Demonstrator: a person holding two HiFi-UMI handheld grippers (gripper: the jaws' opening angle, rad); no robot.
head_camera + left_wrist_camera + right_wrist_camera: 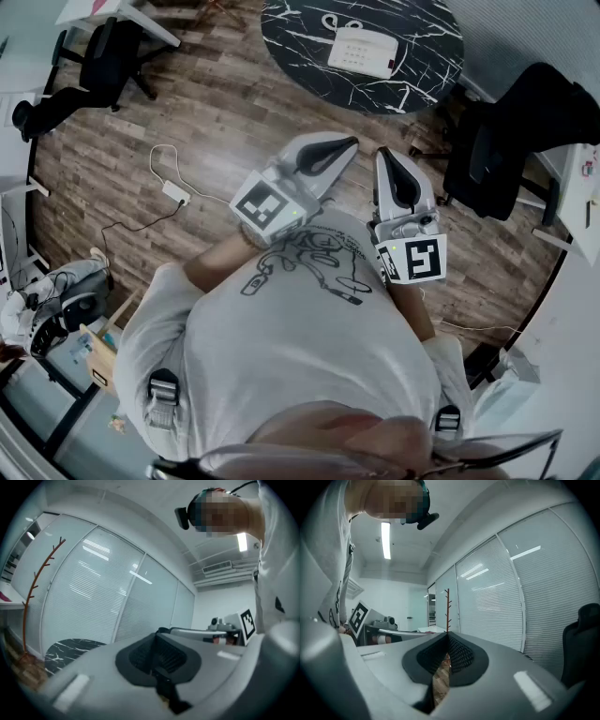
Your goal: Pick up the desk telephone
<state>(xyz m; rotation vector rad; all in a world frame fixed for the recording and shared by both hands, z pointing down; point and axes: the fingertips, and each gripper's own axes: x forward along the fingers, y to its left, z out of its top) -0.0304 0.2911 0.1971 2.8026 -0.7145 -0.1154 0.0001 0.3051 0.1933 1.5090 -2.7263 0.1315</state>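
Head view: round marbled table (300, 56) clipped by the top edge at 12 o'clock; desk telephone (360, 52) on it too small to make out keys. Black chair (525, 131) at 2 o'clock runs off the right edge. Person's hands hidden behind left marker cube (267, 208) and right marker cube (417, 258). Left gripper view: table only a sliver at 8 o'clock, the rest behind the left gripper (156, 635). Right gripper view: chair back (583, 639) cut off at 3 o'clock; floor (439, 681) seen only through a slit at 6 o'clock

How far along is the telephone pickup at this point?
Done: nothing yet. The desk telephone sits on the round black table, far from both grippers. In hand: nothing; the left gripper and right gripper are shut and empty, near the person's chest. Left: approach, open, grasp, lift.
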